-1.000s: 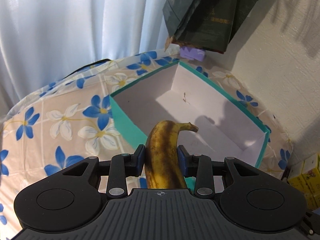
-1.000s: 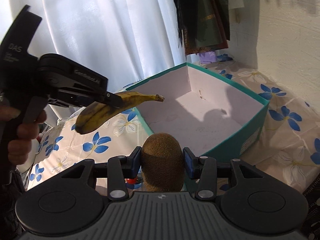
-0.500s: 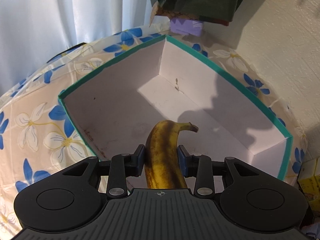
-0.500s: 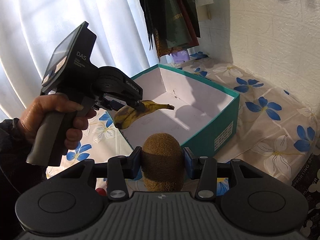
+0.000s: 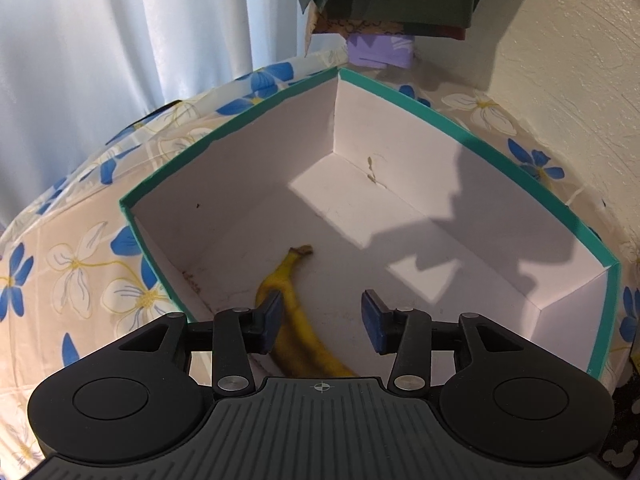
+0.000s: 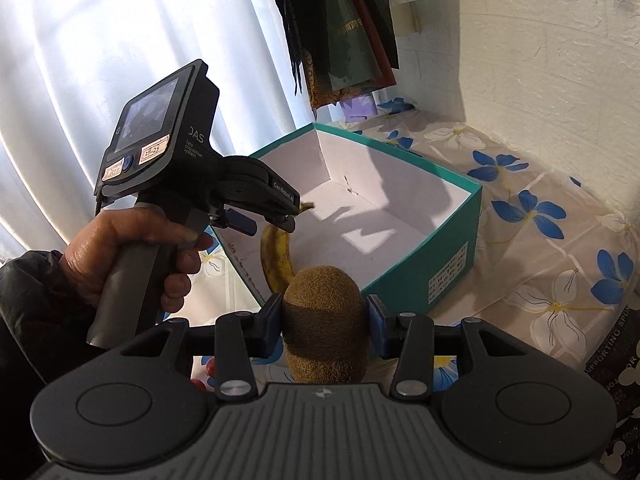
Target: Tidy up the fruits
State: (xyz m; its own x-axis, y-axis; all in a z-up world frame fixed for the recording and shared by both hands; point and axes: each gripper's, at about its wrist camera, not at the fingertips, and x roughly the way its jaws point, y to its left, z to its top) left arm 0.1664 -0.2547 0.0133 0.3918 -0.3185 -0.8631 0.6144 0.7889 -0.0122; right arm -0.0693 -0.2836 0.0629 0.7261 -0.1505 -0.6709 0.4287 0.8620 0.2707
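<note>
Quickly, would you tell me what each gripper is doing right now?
Left gripper: jaws opening, the banana lies in the box, no longer clamped.
Right gripper: shut on the kiwi.

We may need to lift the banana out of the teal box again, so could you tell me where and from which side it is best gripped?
Grip the banana across its thick middle, coming down from above: it lies flat on the floor of the box, whose walls block any sideways approach, and the stem end looks too thin to grip.

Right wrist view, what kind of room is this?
Probably a home room, perhaps a bedroom: white curtain, clothes hanging by the wall, and a floral cloth under the box.
</note>
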